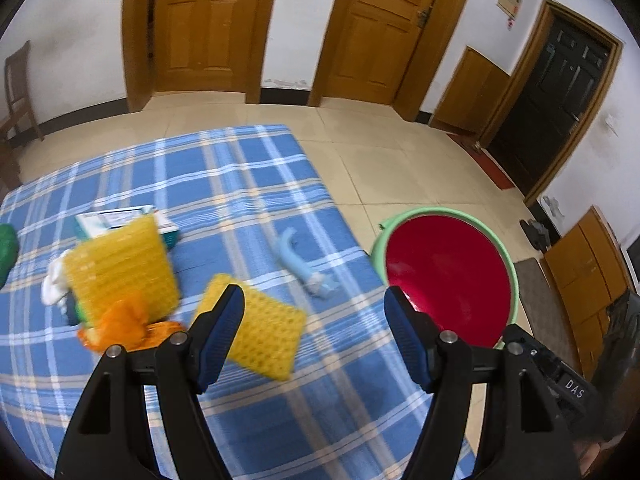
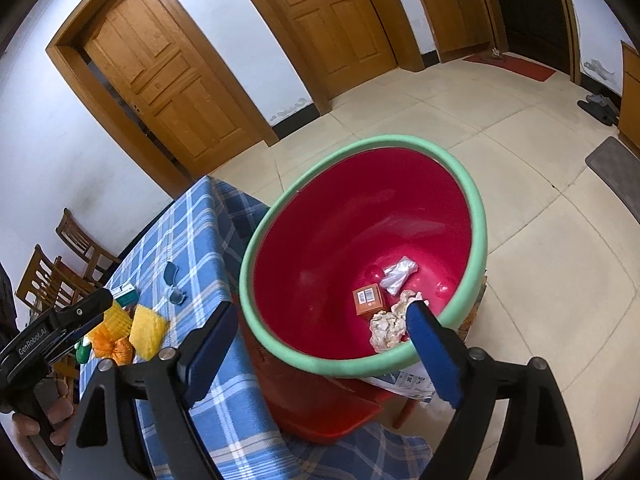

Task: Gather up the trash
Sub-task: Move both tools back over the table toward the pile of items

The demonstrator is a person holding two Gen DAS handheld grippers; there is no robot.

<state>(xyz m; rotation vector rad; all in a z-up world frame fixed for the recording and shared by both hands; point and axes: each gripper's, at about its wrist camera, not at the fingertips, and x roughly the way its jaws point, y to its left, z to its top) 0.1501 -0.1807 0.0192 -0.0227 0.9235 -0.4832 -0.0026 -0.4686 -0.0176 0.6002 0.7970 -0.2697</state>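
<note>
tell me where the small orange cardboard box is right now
In the right wrist view, the small orange cardboard box lies at the bottom of the red bin with the green rim, beside crumpled white paper and a clear plastic wrapper.

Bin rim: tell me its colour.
Mint green, around a red bin; the rim shows best in the right wrist view.

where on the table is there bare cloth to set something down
Bare cloth lies beyond the blue glove toward the far edge, and between the glove and the bucket. The left side is crowded: yellow sponges, orange net, small box.
</note>
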